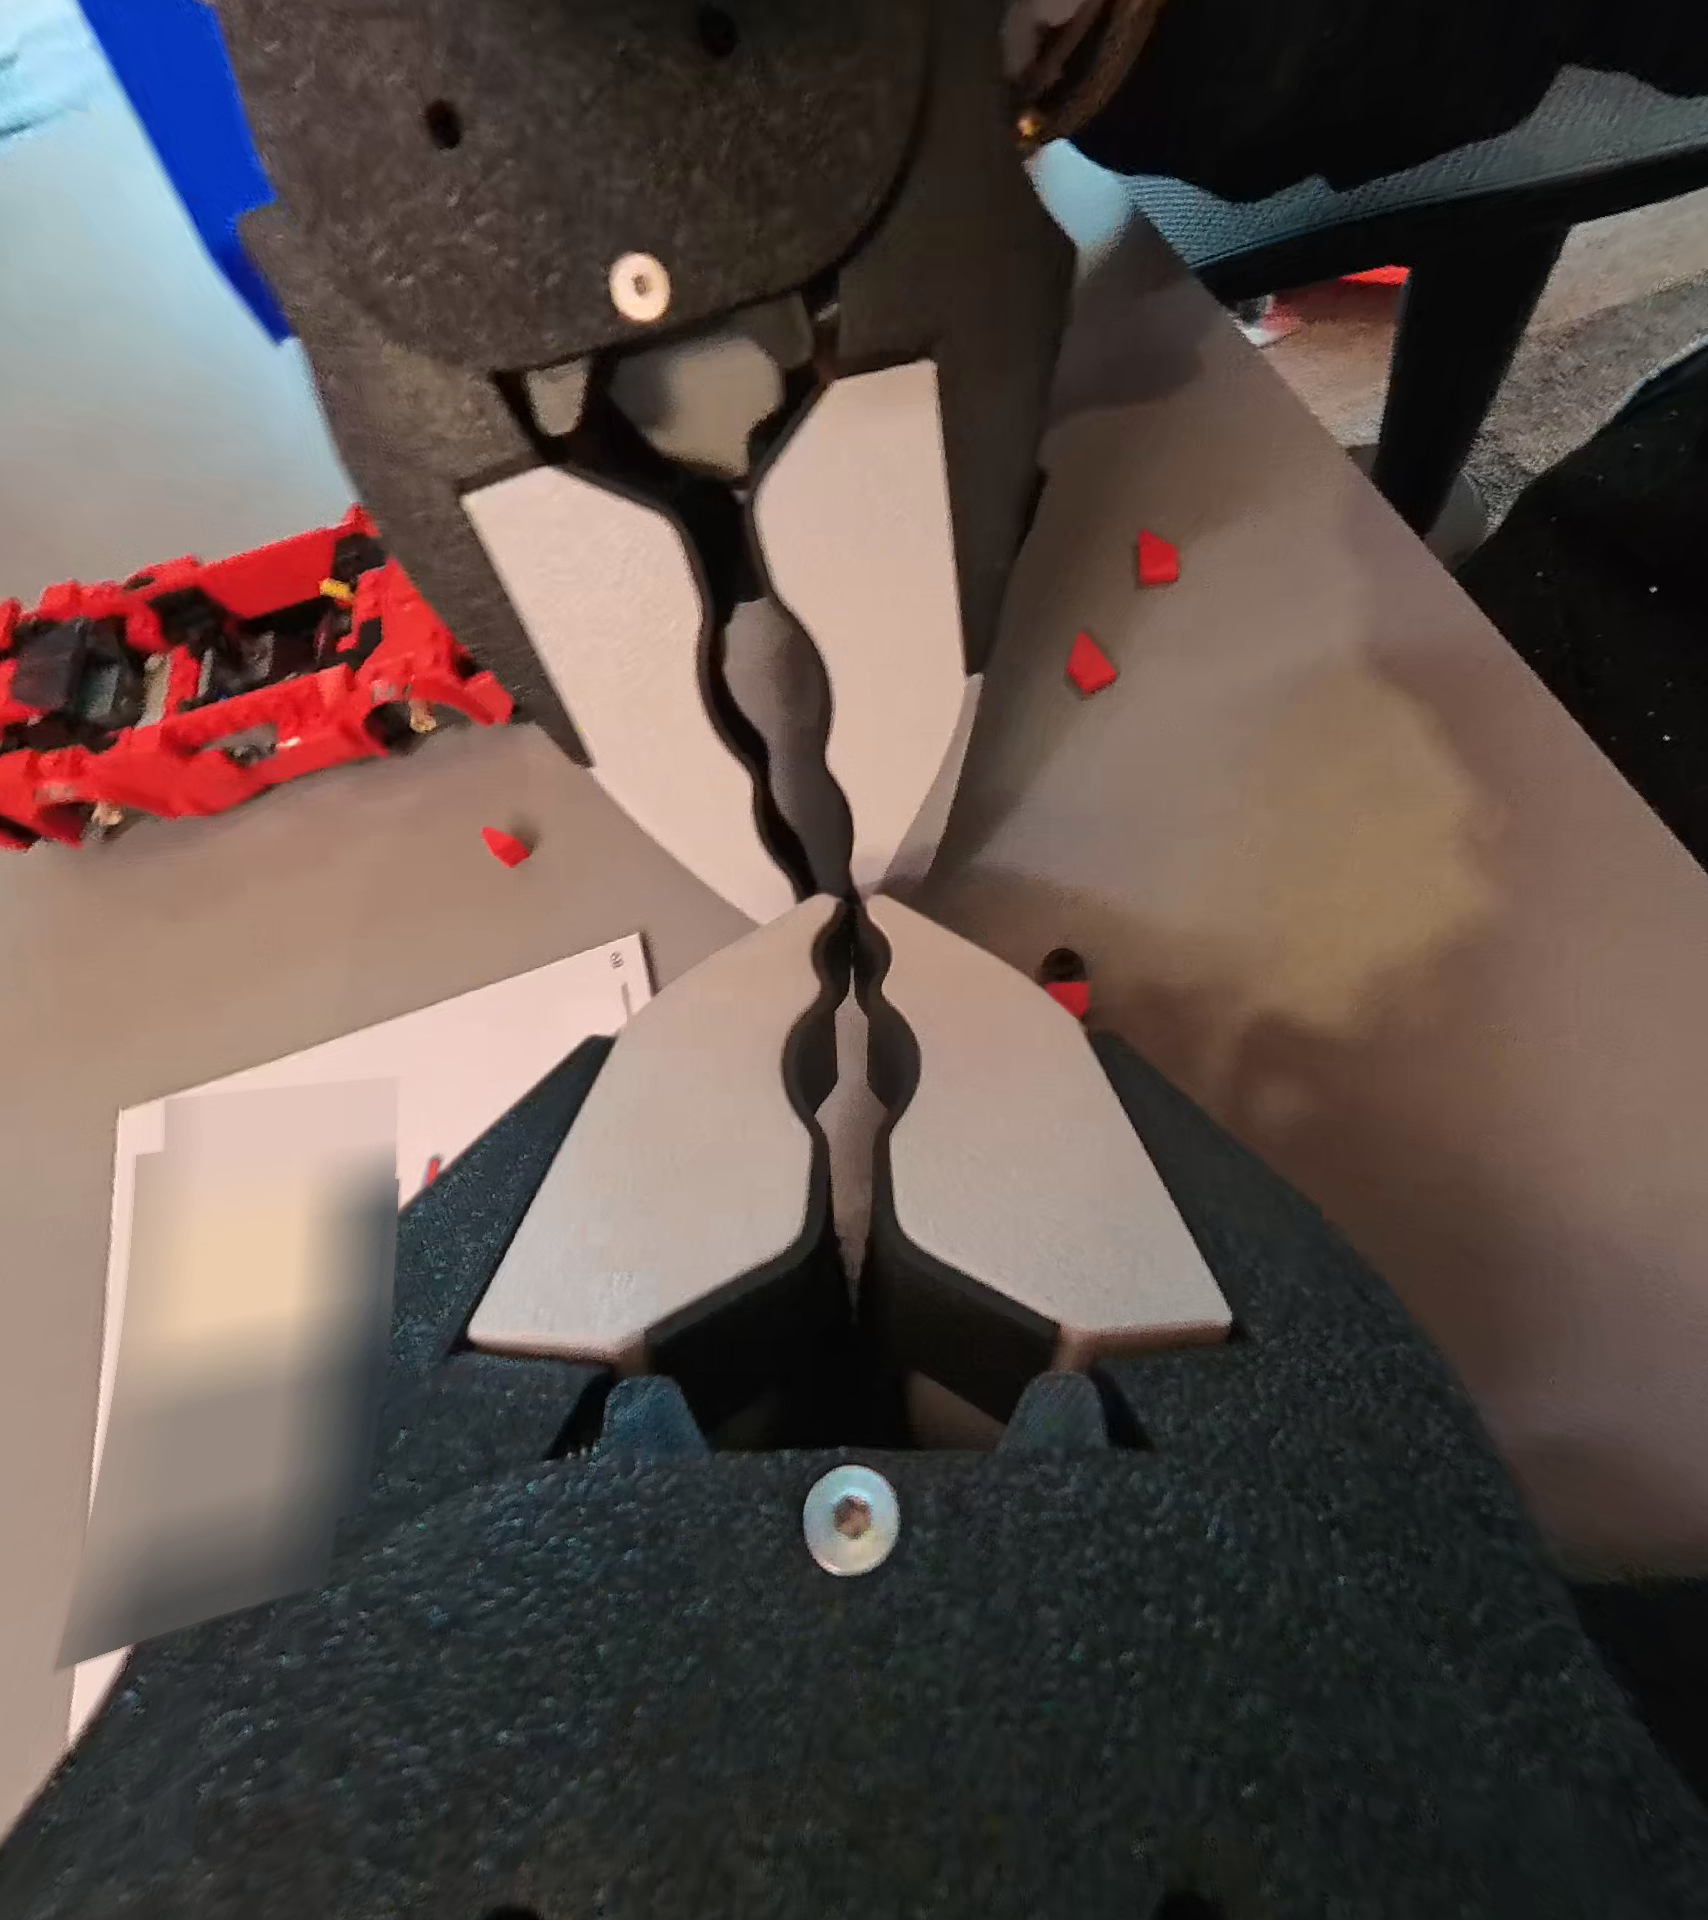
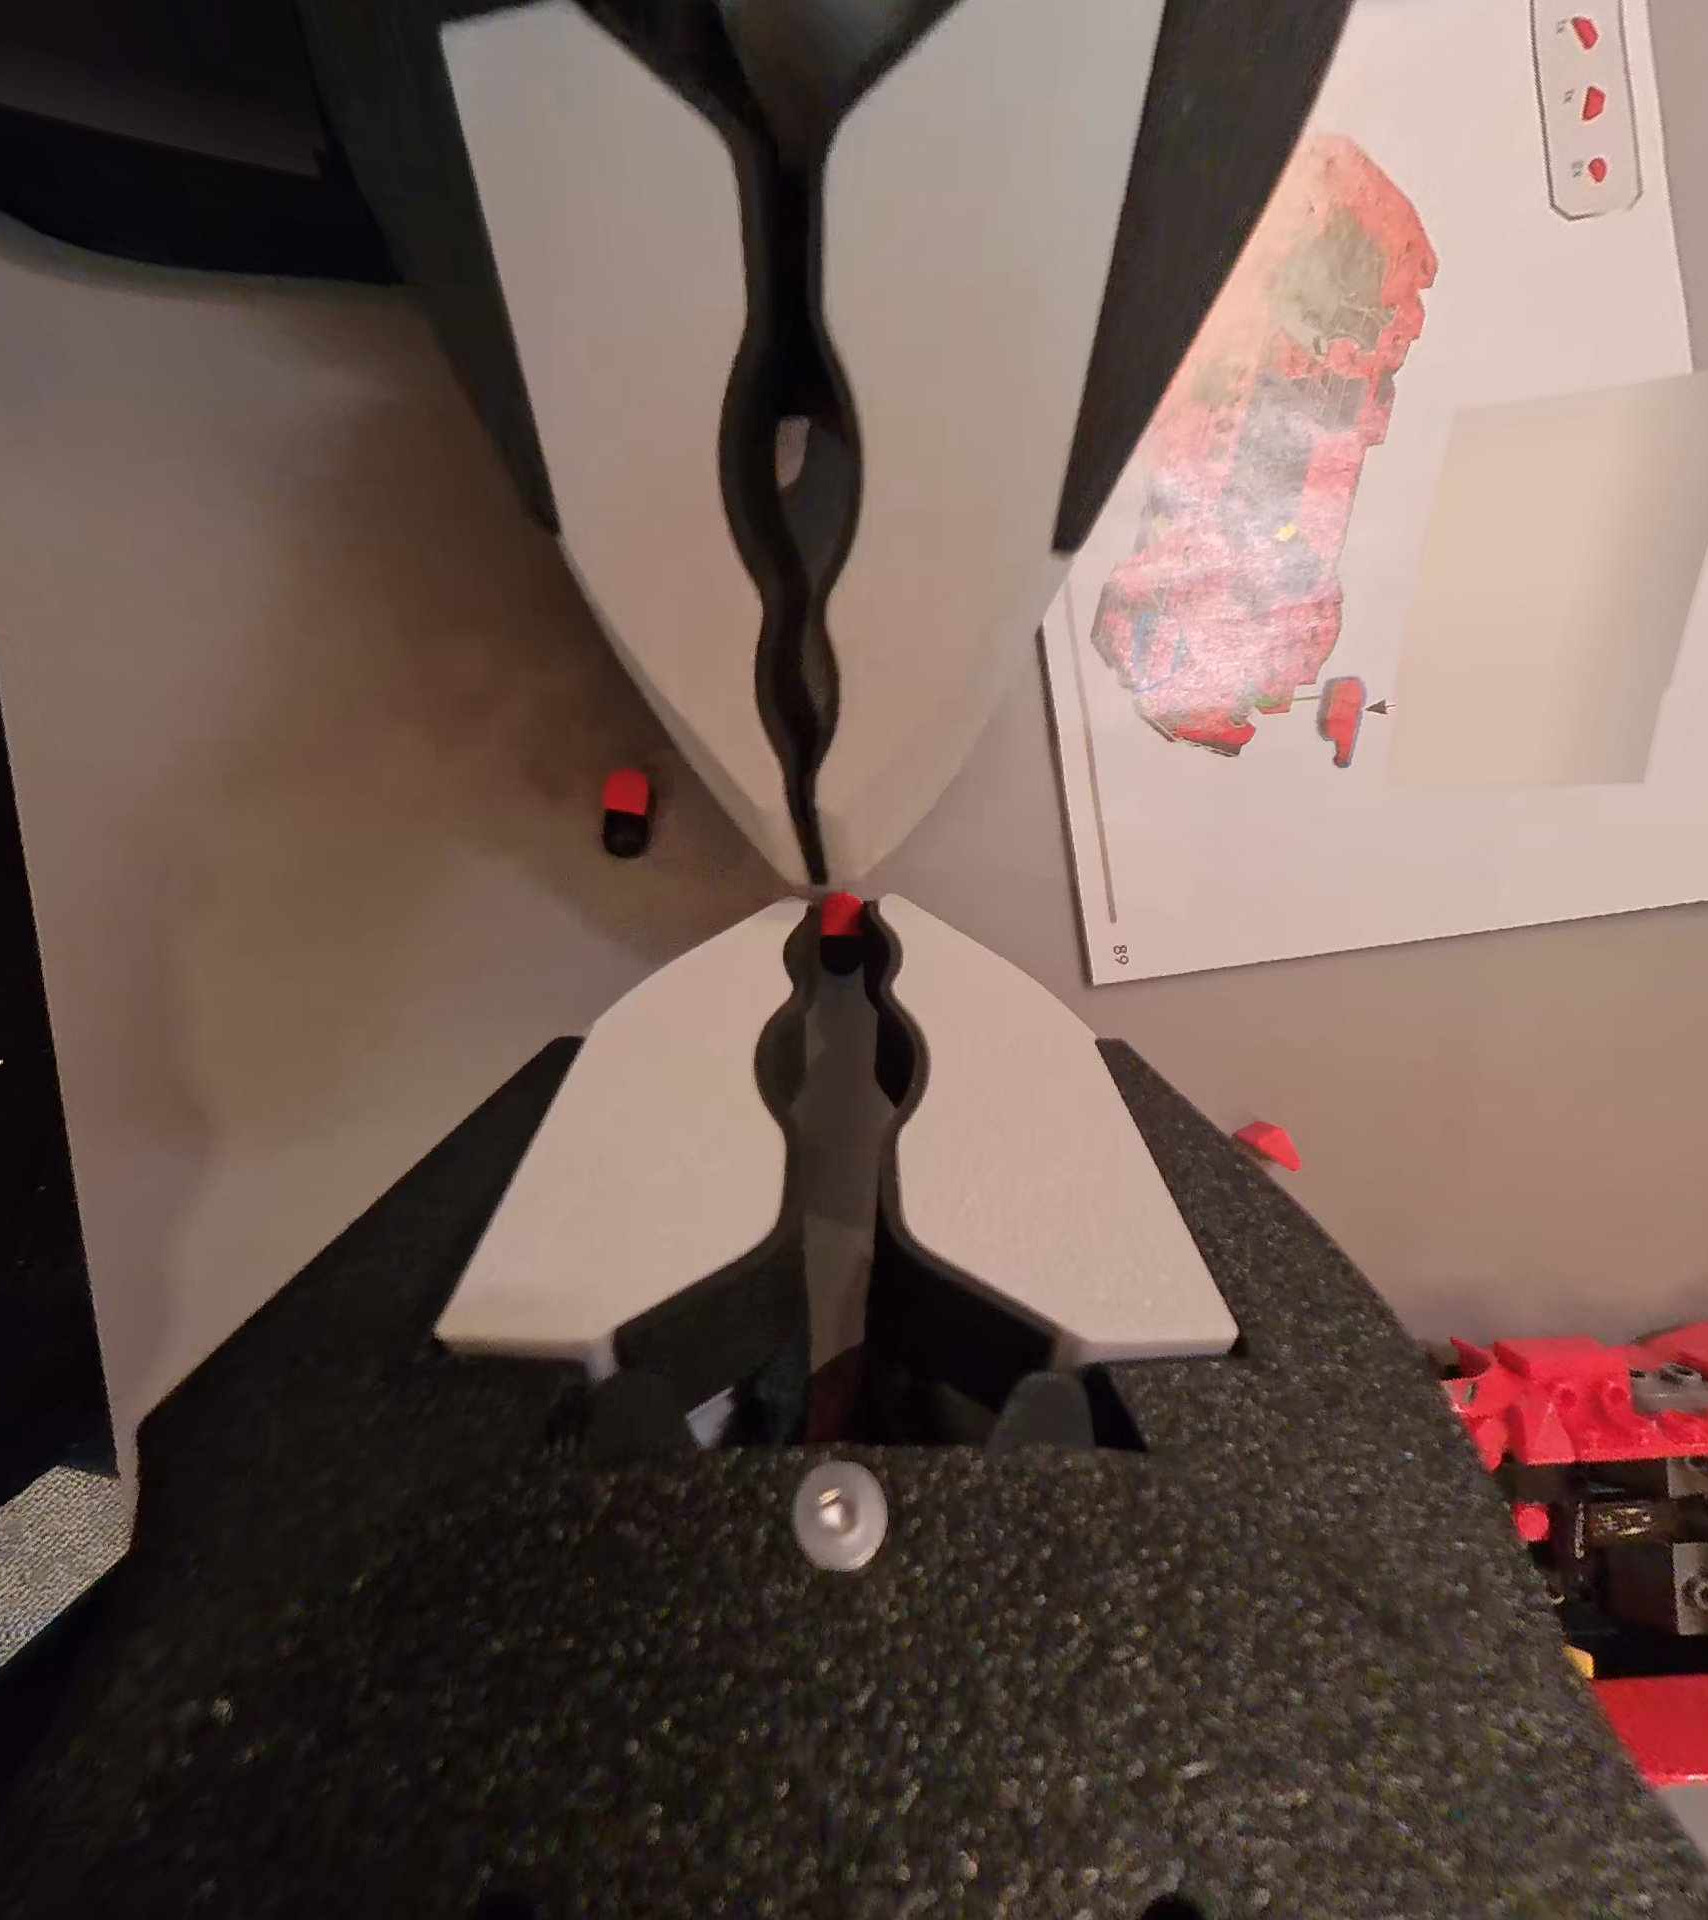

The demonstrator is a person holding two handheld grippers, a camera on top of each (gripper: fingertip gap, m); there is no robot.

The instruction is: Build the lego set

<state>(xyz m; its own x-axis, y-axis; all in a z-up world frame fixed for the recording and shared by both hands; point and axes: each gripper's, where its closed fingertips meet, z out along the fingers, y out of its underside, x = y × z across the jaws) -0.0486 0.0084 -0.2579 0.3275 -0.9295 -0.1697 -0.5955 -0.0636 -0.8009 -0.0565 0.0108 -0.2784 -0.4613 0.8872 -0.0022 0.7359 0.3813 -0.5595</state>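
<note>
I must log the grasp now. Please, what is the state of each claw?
Left claw: closed, and nothing visible between its fingertips.
Right claw: closed on a small red-and-black piece.

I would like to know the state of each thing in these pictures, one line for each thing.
right gripper: shut on red and black piece
red and black piece: held between the fingertips
left gripper: shut, tip to tip with the right gripper
second red and black piece: loose on the table
red car model: partly built, interior open
instruction sheet: lying flat
small red slope pieces: loose, scattered
</note>
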